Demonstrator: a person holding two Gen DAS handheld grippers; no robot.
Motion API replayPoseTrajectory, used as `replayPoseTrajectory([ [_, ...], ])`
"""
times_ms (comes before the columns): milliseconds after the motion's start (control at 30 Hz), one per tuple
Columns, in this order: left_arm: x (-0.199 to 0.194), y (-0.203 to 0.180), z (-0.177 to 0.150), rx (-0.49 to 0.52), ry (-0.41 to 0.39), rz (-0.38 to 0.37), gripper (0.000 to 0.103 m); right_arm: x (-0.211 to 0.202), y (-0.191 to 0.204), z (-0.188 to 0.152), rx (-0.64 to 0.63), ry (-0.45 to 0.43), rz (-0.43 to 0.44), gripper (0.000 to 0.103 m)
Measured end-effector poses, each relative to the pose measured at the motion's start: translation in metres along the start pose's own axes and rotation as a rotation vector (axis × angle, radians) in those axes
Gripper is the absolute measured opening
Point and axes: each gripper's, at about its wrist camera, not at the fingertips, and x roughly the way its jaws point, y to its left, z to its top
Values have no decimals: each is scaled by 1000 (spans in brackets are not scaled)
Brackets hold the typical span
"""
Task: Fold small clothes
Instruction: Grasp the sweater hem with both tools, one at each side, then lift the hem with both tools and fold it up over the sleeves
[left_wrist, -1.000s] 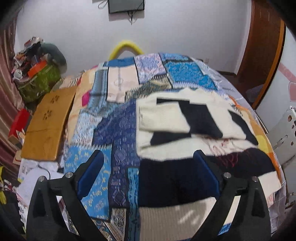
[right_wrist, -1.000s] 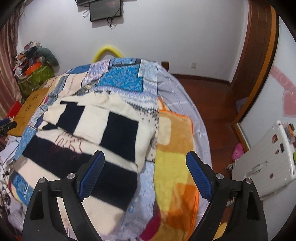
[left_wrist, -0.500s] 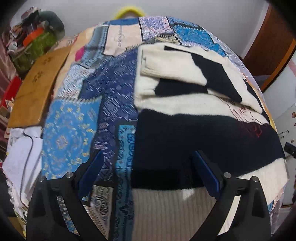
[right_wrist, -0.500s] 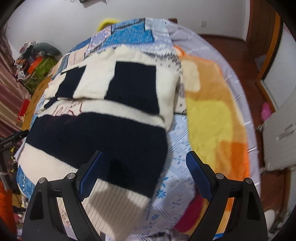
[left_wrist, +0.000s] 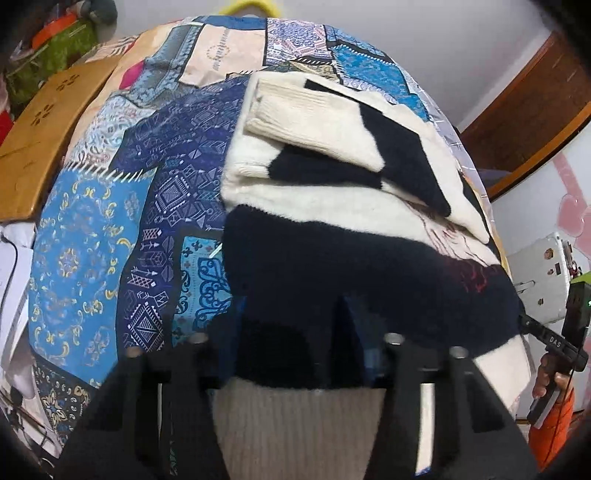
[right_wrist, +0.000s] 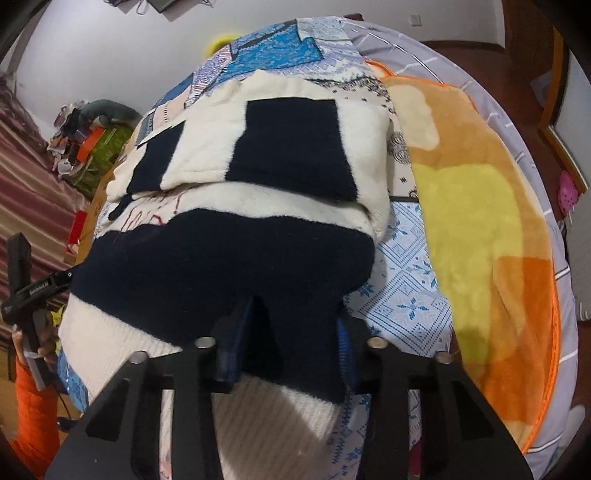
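Knitwear of this kind, a thick cream-and-navy striped woollen sweater (left_wrist: 369, 258), lies spread on a bed under a blue patchwork quilt (left_wrist: 92, 258), its sleeves already folded across the chest and its ribbed cream hem nearest both cameras. Both tools have just been closing, and each now pinches a bunched ridge of the navy band just above that hem: the left tool (left_wrist: 291, 343) near the sweater's left edge, the right tool (right_wrist: 286, 343) near its right edge, beside the yellow-and-orange fleece blanket (right_wrist: 480, 240). The fabric looks soft, bulky and limp, so it should sag between the two grips and drape rather than hold a line; its fuzzy surface probably gives good friction against the pads, with little risk of slipping. It seems fairly heavy for its size, and the pinch may catch only the upper layer, leaving the back panel behind. Holding at the two lower corners, evenly spaced, seems the right place for carrying the hem up towards the shoulders. A hand (right_wrist: 40, 339) in an orange sleeve grips the left tool's handle.
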Motion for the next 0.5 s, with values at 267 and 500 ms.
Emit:
replayPoseTrajectory([
  [267,-24,-18,13,50,-76,-9,8,-20,7,21,-38,-97,14,13],
  [500,-59,-32,43,73,-219,12,6,-41,21,52,-83,-207,10,12],
])
